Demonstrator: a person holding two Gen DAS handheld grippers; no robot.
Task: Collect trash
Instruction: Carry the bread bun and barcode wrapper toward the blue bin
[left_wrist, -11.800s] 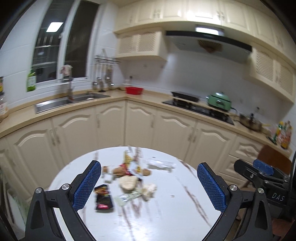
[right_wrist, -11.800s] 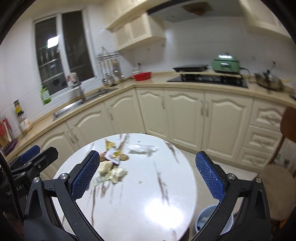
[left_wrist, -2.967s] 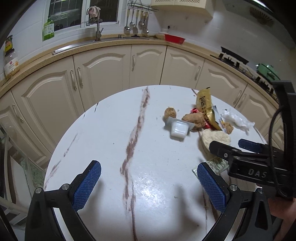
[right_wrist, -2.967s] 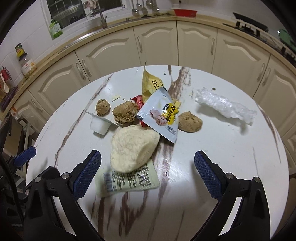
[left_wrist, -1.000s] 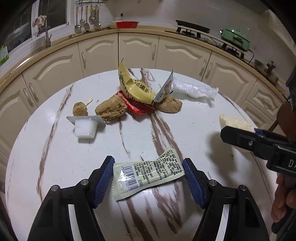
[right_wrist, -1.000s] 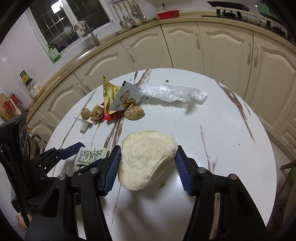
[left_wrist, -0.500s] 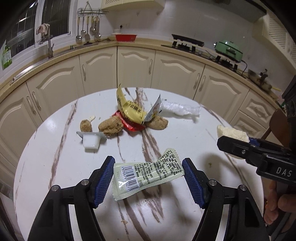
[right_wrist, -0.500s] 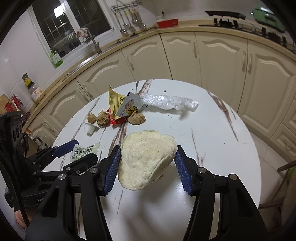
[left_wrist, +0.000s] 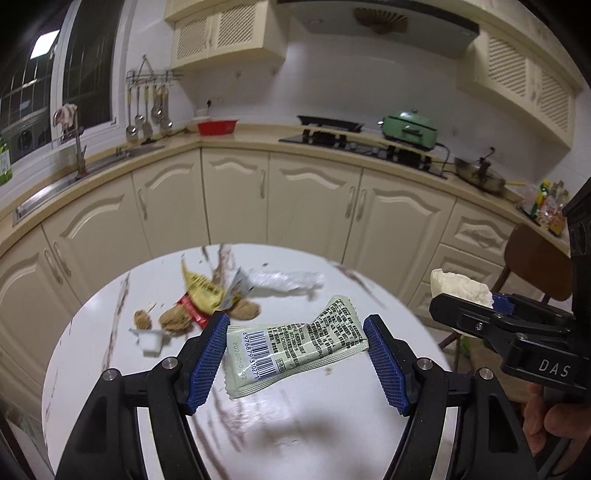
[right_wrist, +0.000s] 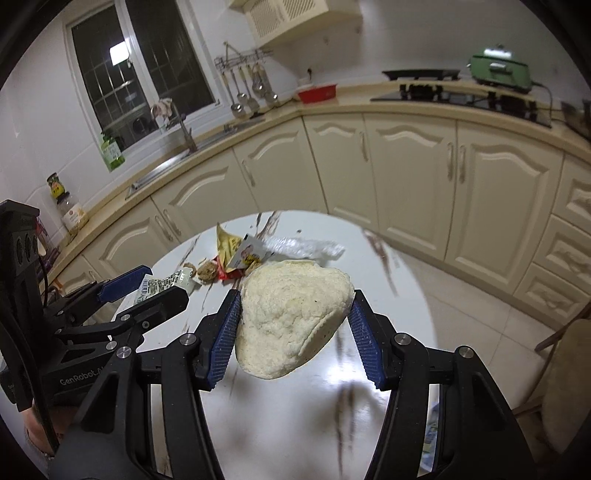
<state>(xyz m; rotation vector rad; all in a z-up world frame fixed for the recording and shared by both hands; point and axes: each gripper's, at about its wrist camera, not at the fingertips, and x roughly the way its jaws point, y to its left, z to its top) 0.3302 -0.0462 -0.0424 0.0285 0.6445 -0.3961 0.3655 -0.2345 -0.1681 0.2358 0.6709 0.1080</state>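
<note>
1. Illumination: artificial and moderate; the dark window pane (right_wrist: 110, 70) reflects a rectangular ceiling lamp.
2. Glare: a bright patch lies on the glossy white marble-patterned round table (left_wrist: 295, 439).
3. Shadows: soft dark shadows fall on that table below the black two-finger grippers with blue pads.
4. Blur: the table veins and the small litter pile (left_wrist: 207, 306) are motion-smeared; the held pale green printed sachet (left_wrist: 295, 347) and cream dough-like lump (right_wrist: 291, 314) stay sharp.
5. Distortion: strong fisheye bending of the cream cabinet fronts (right_wrist: 406, 177); black vignette at all corners.
</note>
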